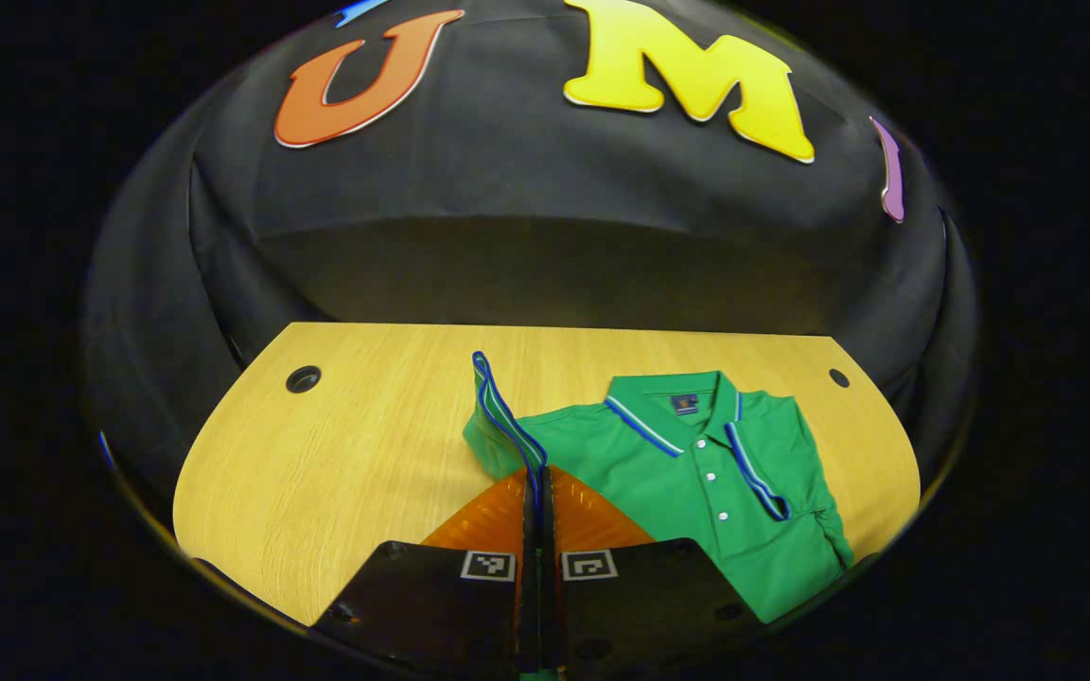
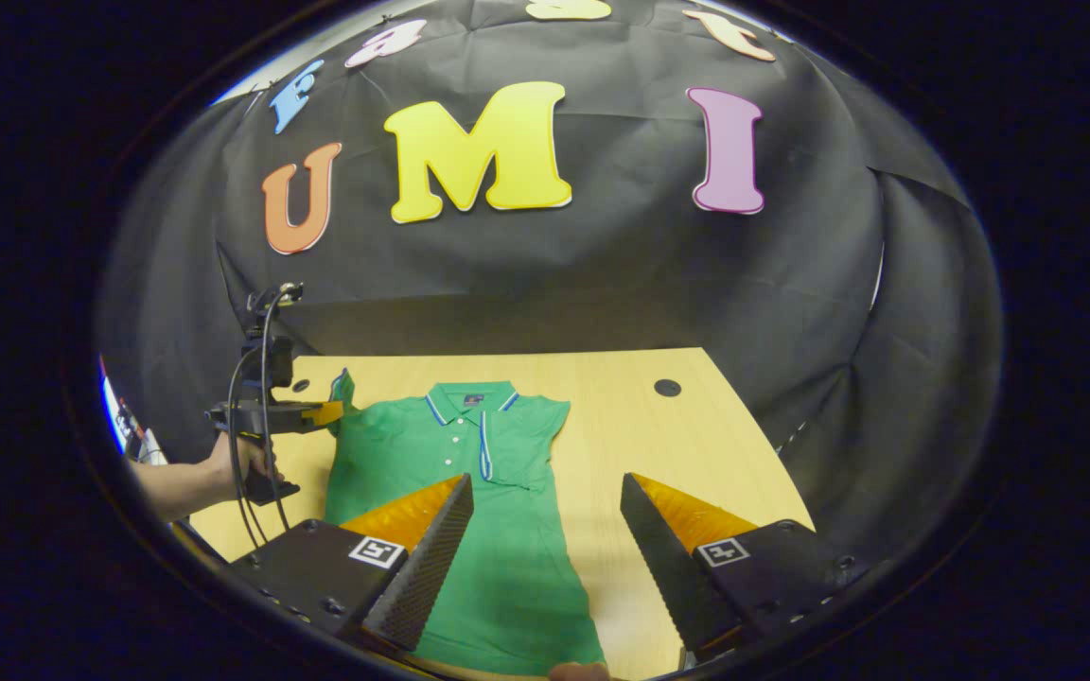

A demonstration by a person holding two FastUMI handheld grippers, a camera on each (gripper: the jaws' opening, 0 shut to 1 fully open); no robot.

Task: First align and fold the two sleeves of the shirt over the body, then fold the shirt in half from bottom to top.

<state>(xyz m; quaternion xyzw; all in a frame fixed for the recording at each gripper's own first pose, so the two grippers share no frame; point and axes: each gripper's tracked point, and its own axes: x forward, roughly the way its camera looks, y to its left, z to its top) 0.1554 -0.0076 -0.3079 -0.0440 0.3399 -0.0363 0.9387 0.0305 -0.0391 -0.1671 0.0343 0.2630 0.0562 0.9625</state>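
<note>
A green polo shirt [image 2: 469,492] lies flat on a pale wooden table [image 2: 659,435], collar toward the black cloth wall [image 2: 602,274], buttons facing up; in the right gripper view its body runs down toward the camera between that gripper's own fingers.

The left gripper [image 1: 537,482] is closed on the edge of one sleeve [image 1: 498,416]; in the left gripper view its two fingers meet with the sleeve's blue-striped cuff pinched between them, and the cuff stands up off the table in a narrow loop; the rest of the shirt stays on the wood just to the right of the fingers. In the right gripper view the same gripper [image 2: 327,413] shows at the far left, held by a hand [image 2: 233,468] with a bare forearm, cables hanging from it, and the raised sleeve [image 2: 344,390] sits at its tip beside the shirt's shoulder.

The right gripper [image 2: 545,492] is wide open and holds nothing; it hovers over the lower part of the shirt, one finger above the green cloth, the other above bare table beside the shirt's edge.

The other sleeve [image 2: 545,421] lies folded in over the chest, its striped cuff [image 2: 485,445] next to the row of buttons; two round holes [image 2: 667,387] mark the table's far corners.
</note>
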